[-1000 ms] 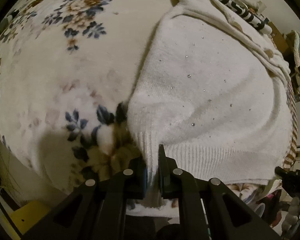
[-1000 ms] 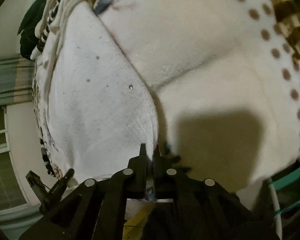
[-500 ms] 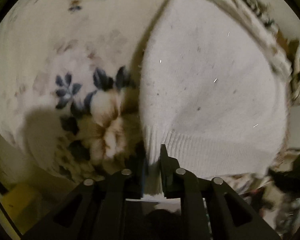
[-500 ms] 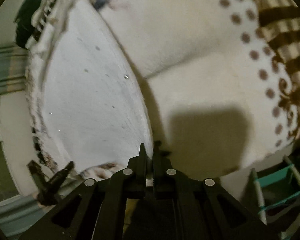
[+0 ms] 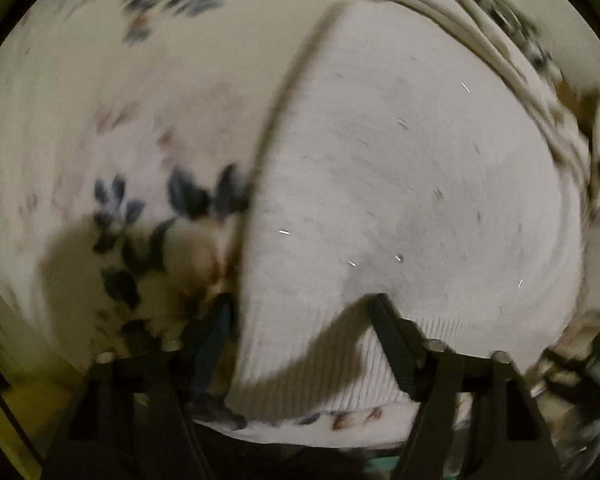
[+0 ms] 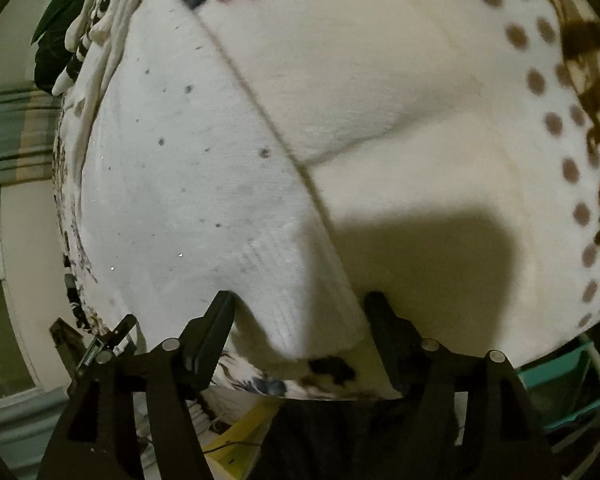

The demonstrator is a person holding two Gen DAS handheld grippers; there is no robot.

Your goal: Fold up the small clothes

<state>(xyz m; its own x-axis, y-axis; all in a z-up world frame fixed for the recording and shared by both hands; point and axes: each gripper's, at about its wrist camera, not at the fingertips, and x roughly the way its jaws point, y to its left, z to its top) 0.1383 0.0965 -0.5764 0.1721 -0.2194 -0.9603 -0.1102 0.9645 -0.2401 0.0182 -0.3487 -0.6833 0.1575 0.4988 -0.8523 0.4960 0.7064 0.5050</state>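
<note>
A white knit sweater point(image 5: 400, 200) with small sparkling studs lies flat on a floral blanket point(image 5: 100, 120). Its ribbed hem faces me. In the left wrist view my left gripper point(image 5: 304, 312) hovers over the hem's left corner, its jaws opening, and the corner lies between the fingers without being pressed. In the right wrist view the same sweater point(image 6: 180, 180) fills the left half. My right gripper point(image 6: 298, 304) straddles the hem's right corner, jaws opening wide, pads apart from the cloth.
A heap of other clothes, some striped black and white point(image 5: 520, 44), lies beyond the sweater. The blanket's brown dotted and checked border point(image 6: 560, 120) runs along the right. The left gripper's body point(image 6: 96, 344) shows at lower left. A teal rack point(image 6: 572, 384) stands past the bed edge.
Both grippers were shut on the sweater's hem corners and have let go; their jaws now stand apart. The sweater's hem has settled flat on the blanket.
</note>
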